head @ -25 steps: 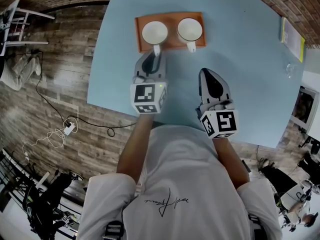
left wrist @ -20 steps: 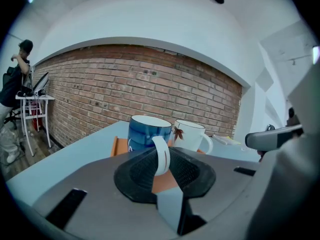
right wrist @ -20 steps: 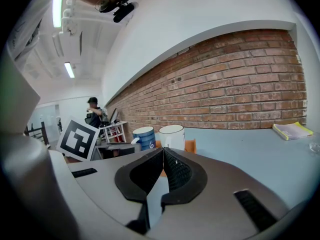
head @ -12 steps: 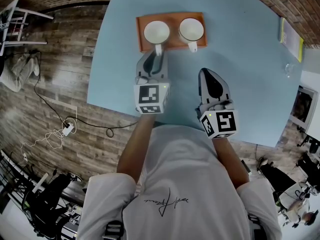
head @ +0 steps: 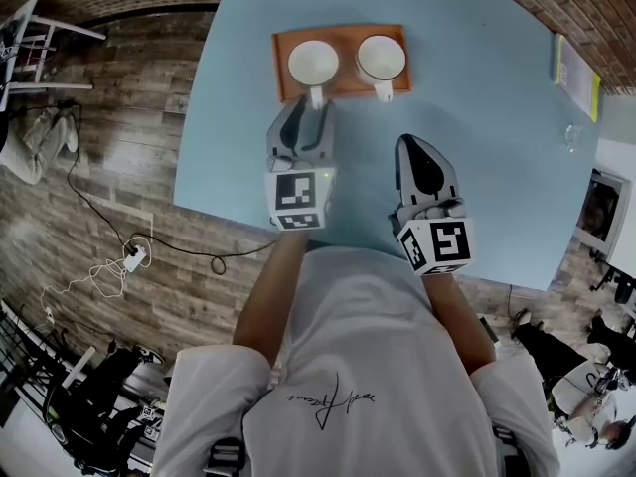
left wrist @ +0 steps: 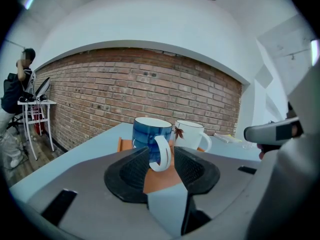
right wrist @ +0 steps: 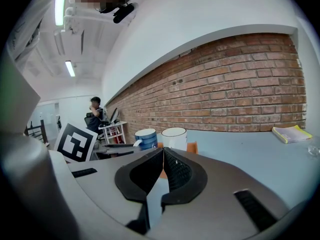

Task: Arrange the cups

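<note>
Left gripper view: my left gripper [left wrist: 161, 156] has just been opening, its jaws loose on either side of the blue cup [left wrist: 149, 133] handle. That cup sits on the tray [left wrist: 161, 180], left end. I'd back straight off the tray so I don't snag the handle. My right gripper [right wrist: 162, 153] is clenched and empty, short of the tray.

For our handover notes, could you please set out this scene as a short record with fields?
Surface: light blue table
Tray: orange tray, on the table ahead of the person
Cups: blue cup and white cup, upright, side by side on the tray
Left gripper: open, its jaws have just been opening; the blue cup's handle stands between them
Right gripper: shut, empty, short of the tray
</note>
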The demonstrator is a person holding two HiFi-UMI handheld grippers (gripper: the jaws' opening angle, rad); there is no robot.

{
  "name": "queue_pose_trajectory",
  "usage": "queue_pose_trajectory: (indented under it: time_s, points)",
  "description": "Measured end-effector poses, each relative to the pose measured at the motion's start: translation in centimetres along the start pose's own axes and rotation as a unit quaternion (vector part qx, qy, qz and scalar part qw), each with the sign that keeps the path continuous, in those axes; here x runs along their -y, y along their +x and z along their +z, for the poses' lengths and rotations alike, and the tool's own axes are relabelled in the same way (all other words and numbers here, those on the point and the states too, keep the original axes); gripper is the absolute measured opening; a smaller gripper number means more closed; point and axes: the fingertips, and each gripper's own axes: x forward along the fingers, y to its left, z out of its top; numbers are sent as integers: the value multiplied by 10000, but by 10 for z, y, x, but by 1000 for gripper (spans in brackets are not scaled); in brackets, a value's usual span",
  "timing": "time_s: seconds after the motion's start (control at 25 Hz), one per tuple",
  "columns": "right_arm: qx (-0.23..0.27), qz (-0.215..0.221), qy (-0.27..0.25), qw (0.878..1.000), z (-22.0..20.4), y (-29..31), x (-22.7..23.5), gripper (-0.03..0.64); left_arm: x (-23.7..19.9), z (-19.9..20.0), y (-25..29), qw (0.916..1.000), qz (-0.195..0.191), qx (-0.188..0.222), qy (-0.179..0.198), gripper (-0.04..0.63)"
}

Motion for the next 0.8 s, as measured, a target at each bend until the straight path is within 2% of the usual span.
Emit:
queue_pose_trajectory:
  time_s: [0.32,0.64,0.8]
  points:
    - [79,162,-35,9998,5,-6,-8,23,-3,0,-21,9996,236,58,131,147]
    - [50,230,-140,9996,18,-9,-21,23,-8,0,-51,9994,339,-12,-29,144]
    - [86,252,-283,9992,33,-7,-34,21,-16,18,-66,9989,424,187,-72,76]
